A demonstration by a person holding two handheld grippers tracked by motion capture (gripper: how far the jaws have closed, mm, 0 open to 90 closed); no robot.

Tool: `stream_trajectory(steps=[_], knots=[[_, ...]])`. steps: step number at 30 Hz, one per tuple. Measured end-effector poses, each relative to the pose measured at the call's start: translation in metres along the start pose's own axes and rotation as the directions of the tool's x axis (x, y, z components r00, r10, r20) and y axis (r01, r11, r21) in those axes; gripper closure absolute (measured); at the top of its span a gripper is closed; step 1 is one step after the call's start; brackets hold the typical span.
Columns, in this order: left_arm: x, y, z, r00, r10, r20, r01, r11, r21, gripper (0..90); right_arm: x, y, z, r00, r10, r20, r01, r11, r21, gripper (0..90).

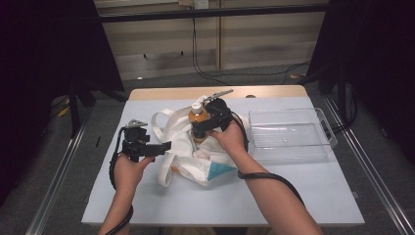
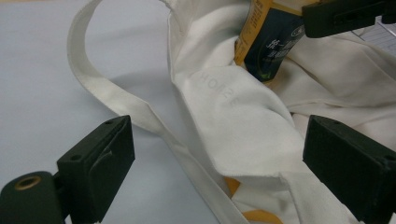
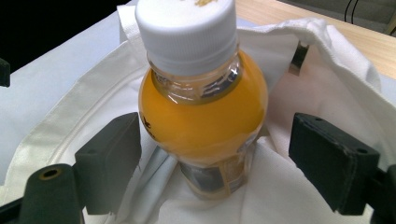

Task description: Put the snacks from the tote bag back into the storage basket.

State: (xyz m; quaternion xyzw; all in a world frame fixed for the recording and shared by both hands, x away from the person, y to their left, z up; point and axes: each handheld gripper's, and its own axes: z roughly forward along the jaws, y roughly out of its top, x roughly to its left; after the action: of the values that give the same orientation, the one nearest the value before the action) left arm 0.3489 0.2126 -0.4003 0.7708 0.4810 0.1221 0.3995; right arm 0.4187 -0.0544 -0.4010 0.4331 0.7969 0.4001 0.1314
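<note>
The bottle (image 3: 203,100) stood upright between the spread jaws of the right gripper (image 3: 215,158), apparently untouched, while the open left gripper (image 1: 164,145) faced the bag (image 2: 233,121).

Both forearms are bare, with no sleeves on them. Each hand carries a black tool. The left tool (image 1: 164,146) has a blocky body with a grey three-cornered plate (image 1: 136,123) on top, and a black cable (image 1: 115,166) loops from it along the wrist. The right tool (image 1: 199,128) is black too, with a grey plate (image 1: 219,93) above it; its cable (image 1: 268,176) crosses the right forearm. In the left gripper view the two jaws are matte black rectangular blocks with small screw holes at the corners, and a brass-ringed hole (image 2: 27,182) sits on the rounded base at the left. The right gripper view shows the same blocks and a brass ring (image 3: 50,173).
</note>
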Motion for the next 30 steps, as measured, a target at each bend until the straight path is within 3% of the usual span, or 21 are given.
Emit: stream_trajectory(steps=[1, 11, 18, 30], knots=[[0.001, 0.000, -0.001, 0.9999, 0.017, -0.001, -0.017, 0.9998, 0.013, 9.0, 0.000, 0.000, 0.001, 1.0000, 0.000, -0.001, 0.000, 1.000, -0.001, 16.8], [0.000, 0.000, 0.000, 1.0000, -0.001, 0.002, 0.001, 1.0000, -0.002, 9.4, 0.004, 0.003, 0.006, 1.0000, -0.005, -0.007, 0.005, 1.000, 0.001, 17.1], [0.001, 0.001, -0.001, 0.9998, 0.017, 0.006, -0.017, 0.9998, 0.013, 9.4, 0.006, 0.004, 0.011, 0.9999, -0.011, -0.013, 0.011, 1.000, 0.005, 17.4], [0.002, 0.000, 0.000, 0.9998, 0.014, 0.012, -0.014, 0.9998, 0.014, 9.8, 0.006, 0.005, 0.019, 0.9999, -0.013, -0.005, 0.013, 1.000, 0.019, 19.6]])
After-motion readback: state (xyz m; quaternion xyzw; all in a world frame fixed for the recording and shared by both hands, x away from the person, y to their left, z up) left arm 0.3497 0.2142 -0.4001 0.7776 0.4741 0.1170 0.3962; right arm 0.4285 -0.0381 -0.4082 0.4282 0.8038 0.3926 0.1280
